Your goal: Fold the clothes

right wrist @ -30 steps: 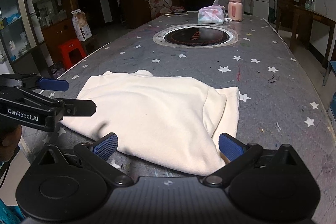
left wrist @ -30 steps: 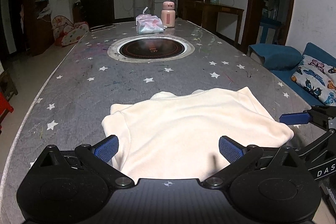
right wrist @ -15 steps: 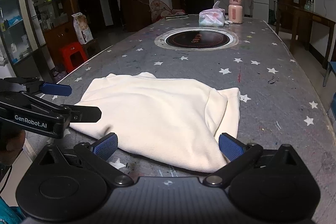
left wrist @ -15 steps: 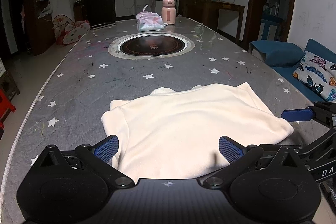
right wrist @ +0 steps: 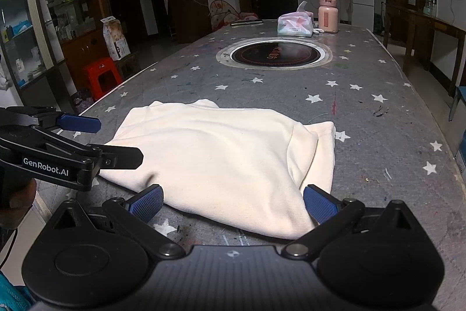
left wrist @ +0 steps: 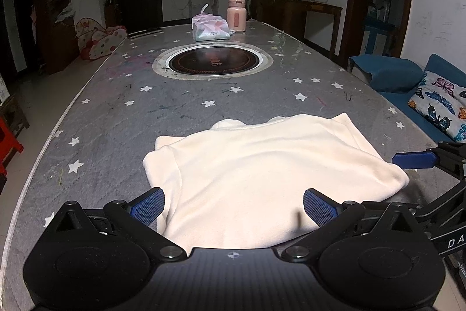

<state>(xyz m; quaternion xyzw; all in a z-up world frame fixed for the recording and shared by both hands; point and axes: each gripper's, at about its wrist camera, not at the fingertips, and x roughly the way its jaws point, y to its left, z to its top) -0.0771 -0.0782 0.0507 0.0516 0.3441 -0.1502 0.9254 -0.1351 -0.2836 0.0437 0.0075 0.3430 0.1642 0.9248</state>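
I am holding the left claw (left wrist: pixel 233 207) and right claw (right wrist: pixel 233 206) wide apart, gripping nothing, both at 6 o'clock of the cream garment (left wrist: pixel 262 165), which is lying folded on the worktop (left wrist: pixel 131 121), ready for a hem grasp.

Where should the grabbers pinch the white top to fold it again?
Probably at the two near corners of the cream top, coming in low from the near table edge. Both grippers, left and right, hang open there, and the hem lies flat and loose, so a finger could slip under. The far part looks bunched.
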